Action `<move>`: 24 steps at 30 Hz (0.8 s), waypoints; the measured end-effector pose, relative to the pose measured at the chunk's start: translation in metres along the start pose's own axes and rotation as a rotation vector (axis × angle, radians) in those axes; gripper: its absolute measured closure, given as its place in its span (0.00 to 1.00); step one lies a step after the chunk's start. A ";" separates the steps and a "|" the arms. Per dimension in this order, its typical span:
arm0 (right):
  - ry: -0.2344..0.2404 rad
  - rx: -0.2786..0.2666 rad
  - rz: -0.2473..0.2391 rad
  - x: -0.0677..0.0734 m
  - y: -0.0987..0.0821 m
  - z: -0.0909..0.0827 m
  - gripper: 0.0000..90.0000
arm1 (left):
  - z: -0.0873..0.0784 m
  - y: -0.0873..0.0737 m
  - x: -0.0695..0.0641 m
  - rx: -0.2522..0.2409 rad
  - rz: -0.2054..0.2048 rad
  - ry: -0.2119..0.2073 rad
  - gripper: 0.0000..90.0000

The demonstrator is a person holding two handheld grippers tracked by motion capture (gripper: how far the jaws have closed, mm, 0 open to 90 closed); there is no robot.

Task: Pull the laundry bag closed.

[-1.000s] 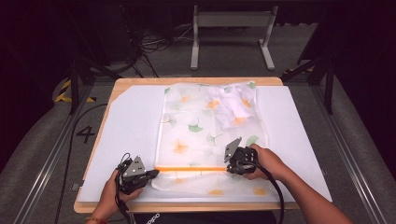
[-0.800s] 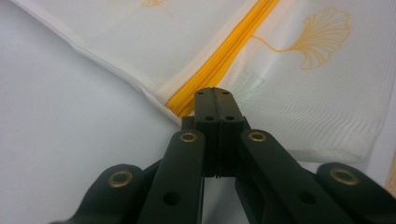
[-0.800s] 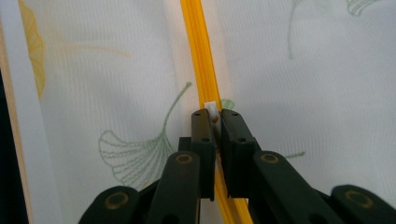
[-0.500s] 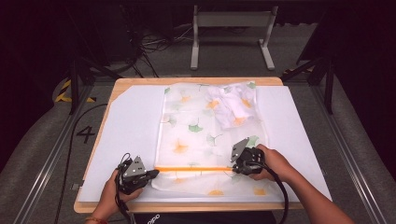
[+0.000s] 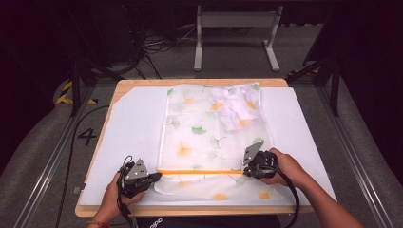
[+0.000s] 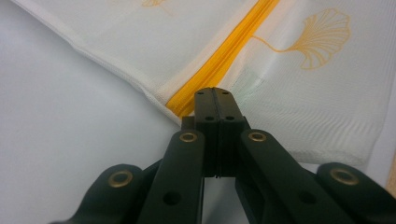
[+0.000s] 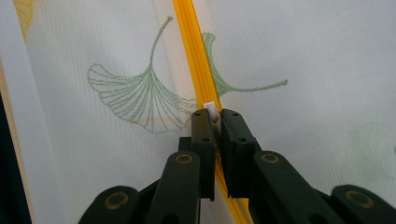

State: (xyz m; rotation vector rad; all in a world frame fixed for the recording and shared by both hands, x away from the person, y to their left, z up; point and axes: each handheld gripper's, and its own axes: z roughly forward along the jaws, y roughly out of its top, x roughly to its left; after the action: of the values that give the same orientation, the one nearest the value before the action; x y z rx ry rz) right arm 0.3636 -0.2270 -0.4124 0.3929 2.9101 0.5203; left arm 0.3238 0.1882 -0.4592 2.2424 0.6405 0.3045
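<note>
A white mesh bag (image 5: 209, 133) printed with ginkgo leaves lies flat on the white mat (image 5: 133, 128). An orange zipper (image 5: 199, 172) runs across its near end. My left gripper (image 5: 158, 175) is shut on the bag's edge at the zipper's left end; the left gripper view has its jaws (image 6: 215, 92) pressed together over the orange zipper (image 6: 219, 60). My right gripper (image 5: 246, 170) sits at the zipper's right part, shut on the small white zipper pull (image 7: 211, 108), seen between its jaws (image 7: 212, 114) on the zipper (image 7: 191, 46). A crumpled white garment (image 5: 235, 107) lies inside the bag at the far right.
The mat covers a wooden table (image 5: 190, 210) whose edge shows at the front. A metal stand (image 5: 237, 23) and cables (image 5: 157, 45) are on the floor behind. A floor mark "4" (image 5: 88, 137) lies to the left.
My right gripper has slid to the right along the orange zipper with the pull in its jaws. The left gripper has stayed where it was.
</note>
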 end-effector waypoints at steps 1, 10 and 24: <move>-0.002 0.001 0.001 0.000 -0.001 0.000 0.94 | 0.000 0.000 0.000 0.000 0.000 0.000 1.00; -0.010 0.000 0.025 -0.002 -0.012 -0.005 0.94 | 0.000 0.000 0.000 -0.001 -0.003 -0.001 1.00; -0.022 0.027 0.043 -0.006 -0.027 -0.012 0.94 | 0.000 0.000 0.001 -0.001 -0.006 -0.005 1.00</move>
State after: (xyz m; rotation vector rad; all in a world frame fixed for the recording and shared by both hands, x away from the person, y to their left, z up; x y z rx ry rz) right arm 0.3606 -0.2570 -0.4100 0.4624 2.8964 0.4803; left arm 0.3243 0.1886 -0.4592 2.2388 0.6442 0.2959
